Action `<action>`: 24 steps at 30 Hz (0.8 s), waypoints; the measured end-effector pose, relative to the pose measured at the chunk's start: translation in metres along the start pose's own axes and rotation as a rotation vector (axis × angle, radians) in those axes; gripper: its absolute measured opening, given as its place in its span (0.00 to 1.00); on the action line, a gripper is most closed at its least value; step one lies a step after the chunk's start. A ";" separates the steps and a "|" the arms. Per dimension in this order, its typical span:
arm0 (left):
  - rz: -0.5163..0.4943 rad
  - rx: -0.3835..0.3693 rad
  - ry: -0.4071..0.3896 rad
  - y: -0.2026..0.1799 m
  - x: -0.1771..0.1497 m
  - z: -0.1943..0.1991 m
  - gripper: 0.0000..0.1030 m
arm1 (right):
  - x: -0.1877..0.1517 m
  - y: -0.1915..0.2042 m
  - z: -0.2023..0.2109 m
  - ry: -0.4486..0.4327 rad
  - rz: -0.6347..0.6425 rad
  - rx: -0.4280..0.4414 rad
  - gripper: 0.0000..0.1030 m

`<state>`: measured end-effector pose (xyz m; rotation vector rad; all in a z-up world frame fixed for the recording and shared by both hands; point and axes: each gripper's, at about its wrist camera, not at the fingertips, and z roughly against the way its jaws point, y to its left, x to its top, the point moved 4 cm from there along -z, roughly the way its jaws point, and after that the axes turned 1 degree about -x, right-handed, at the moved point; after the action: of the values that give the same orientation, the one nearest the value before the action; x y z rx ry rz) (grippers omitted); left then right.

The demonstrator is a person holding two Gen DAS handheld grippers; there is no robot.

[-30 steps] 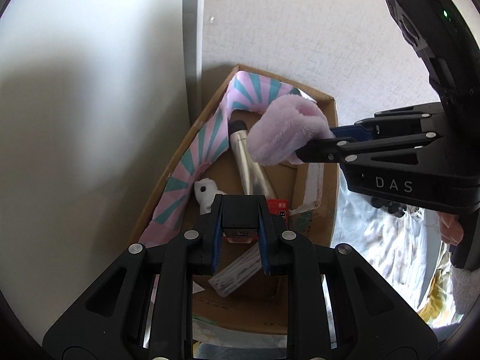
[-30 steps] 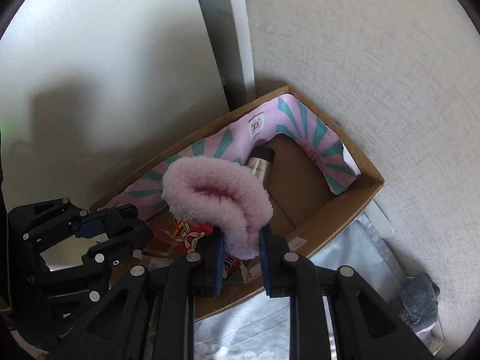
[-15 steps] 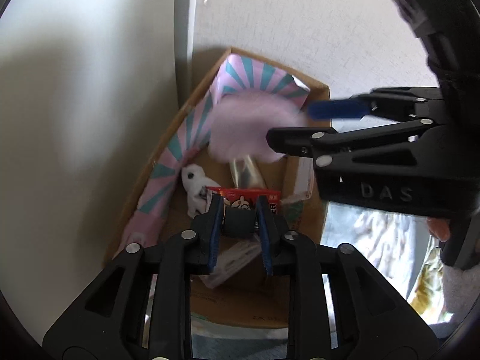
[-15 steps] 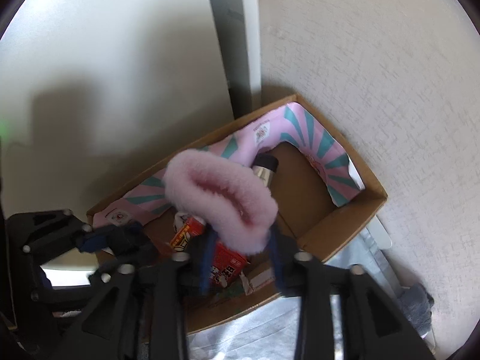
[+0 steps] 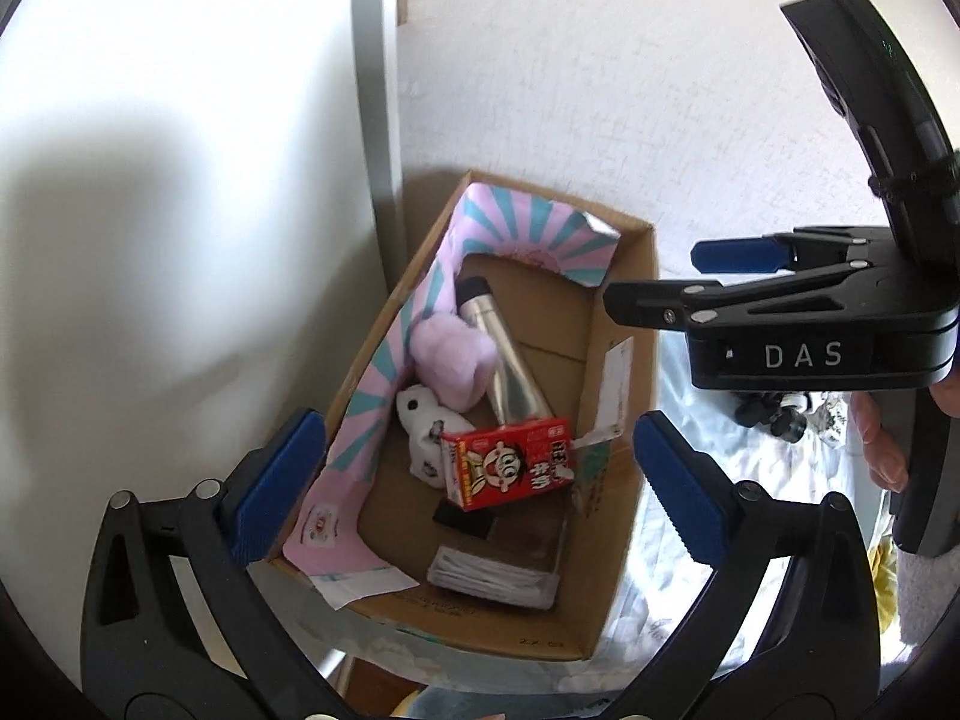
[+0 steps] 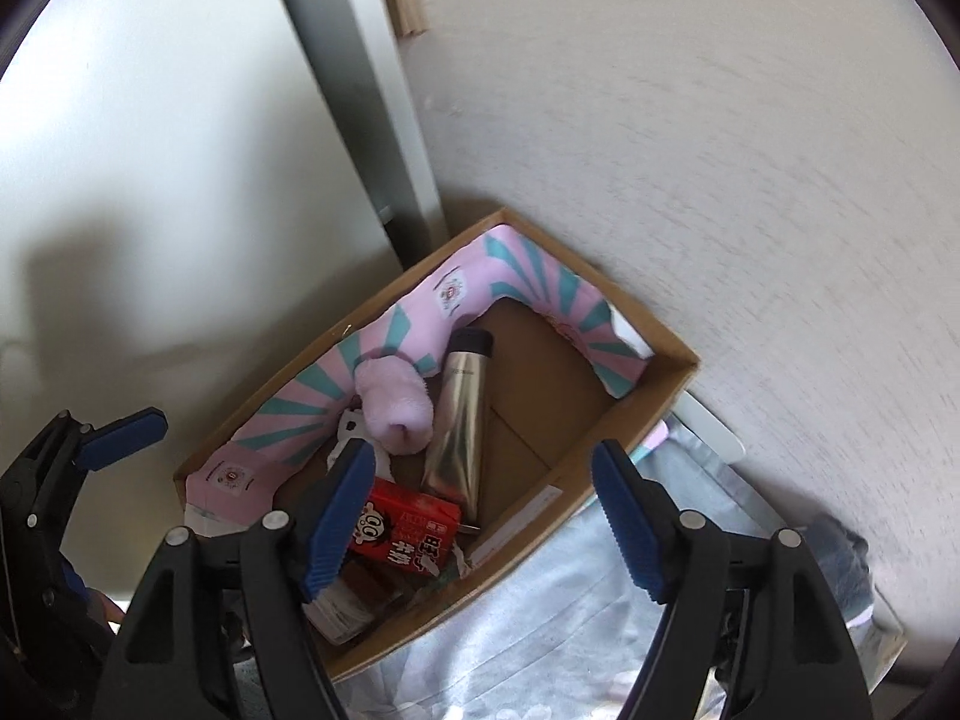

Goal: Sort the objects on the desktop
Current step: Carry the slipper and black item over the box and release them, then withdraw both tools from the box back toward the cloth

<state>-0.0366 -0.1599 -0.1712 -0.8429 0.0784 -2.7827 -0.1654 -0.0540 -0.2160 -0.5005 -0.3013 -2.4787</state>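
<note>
A cardboard box (image 5: 618, 420) (image 6: 654, 384) stands against the wall. In it lie a fluffy pink item (image 5: 450, 360) (image 6: 399, 405), a silver tube (image 5: 507, 360) (image 6: 459, 426), a red milk carton (image 5: 510, 468) (image 6: 408, 531), a small white toy (image 5: 426, 426) and a pink-and-teal striped liner (image 5: 528, 234) (image 6: 480, 294). My left gripper (image 5: 474, 486) is open and empty above the box's near end. My right gripper (image 6: 483, 516) is open and empty above the box; it shows at the right in the left wrist view (image 5: 678, 279).
A flat packet (image 5: 492, 576) and a dark item (image 5: 465, 522) lie at the box's near end. The box rests on a pale patterned cloth (image 6: 540, 630). A white wall and a grey door frame (image 5: 372, 90) rise behind. Small dark objects (image 5: 774, 414) lie on the cloth.
My right gripper opened and the fluffy pink item dropped into the box beside the tube. My left gripper opened too; what it held is no longer in it. Both pulled back.
</note>
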 end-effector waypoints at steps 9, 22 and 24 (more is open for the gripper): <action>-0.079 -0.047 -0.034 -0.035 0.012 0.005 0.99 | -0.017 -0.029 0.037 -0.044 -0.069 -0.034 0.69; -0.216 -0.153 -0.059 -0.111 0.034 0.006 0.99 | -0.091 -0.103 0.120 -0.125 -0.241 -0.151 0.69; -0.244 -0.180 -0.064 -0.128 0.036 0.006 0.99 | -0.113 -0.120 0.135 -0.134 -0.294 -0.174 0.69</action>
<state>-0.0882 -0.0443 -0.1318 -1.0493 0.2322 -3.0066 -0.1116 0.1426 -0.1529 -0.7427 -0.2258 -2.7776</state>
